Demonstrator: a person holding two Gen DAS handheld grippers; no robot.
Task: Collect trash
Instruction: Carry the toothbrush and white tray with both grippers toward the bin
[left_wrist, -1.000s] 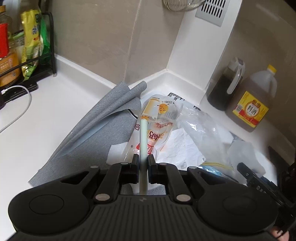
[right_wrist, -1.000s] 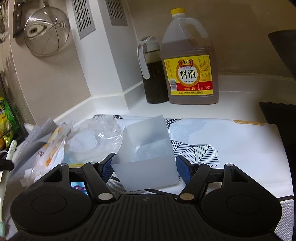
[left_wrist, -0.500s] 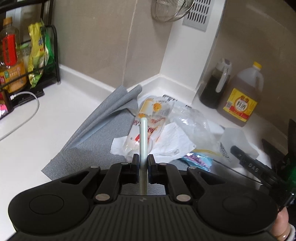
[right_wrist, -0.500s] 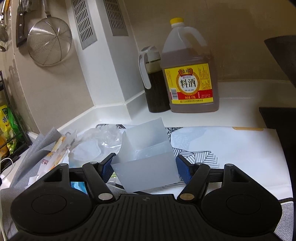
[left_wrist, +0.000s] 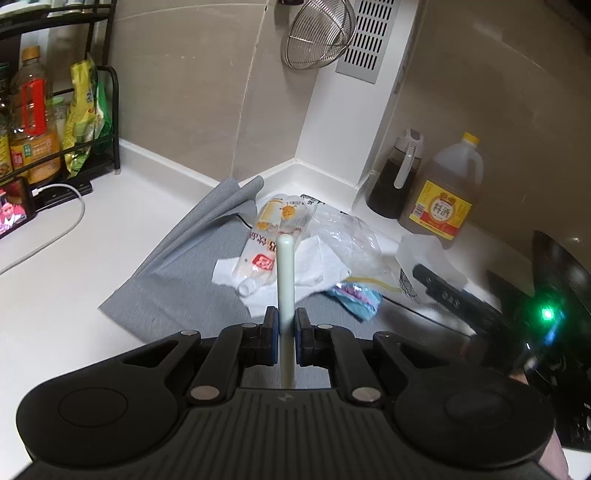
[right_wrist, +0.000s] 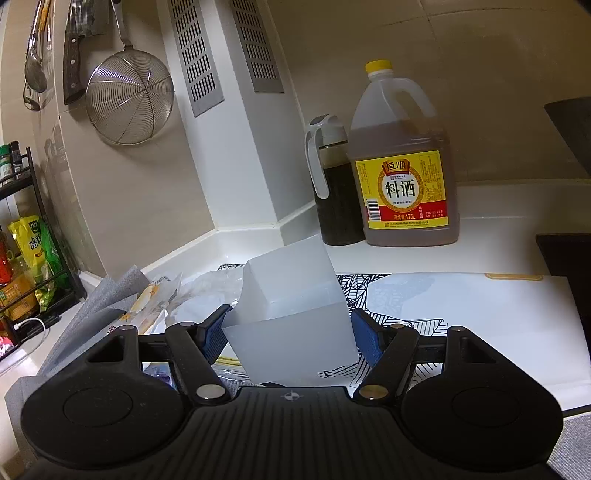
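Note:
My left gripper (left_wrist: 285, 326) is shut on a pale green stick (left_wrist: 285, 266) that points forward above the trash pile. The pile lies on a grey mat (left_wrist: 184, 280): an orange-printed drink pouch (left_wrist: 271, 230), white paper (left_wrist: 321, 258), a clear plastic bag (left_wrist: 347, 236) and a blue wrapper (left_wrist: 356, 295). My right gripper (right_wrist: 290, 332) is shut on a translucent white box (right_wrist: 291, 317), held above a black-and-white patterned sheet (right_wrist: 461, 314). The right gripper shows at the right of the left wrist view (left_wrist: 454, 295).
A yellow-labelled cooking wine jug (right_wrist: 402, 166) and a dark sauce bottle (right_wrist: 332, 184) stand in the corner. A strainer (right_wrist: 129, 103) hangs on the wall. A rack of bottles (left_wrist: 40, 122), a phone (left_wrist: 13, 210) and a white cable (left_wrist: 55, 232) sit left. A black stove edge (right_wrist: 565, 258) is right.
Both grippers have pulled back and risen from the pile, each keeping its object. The pile looks smaller and farther in the left wrist view.

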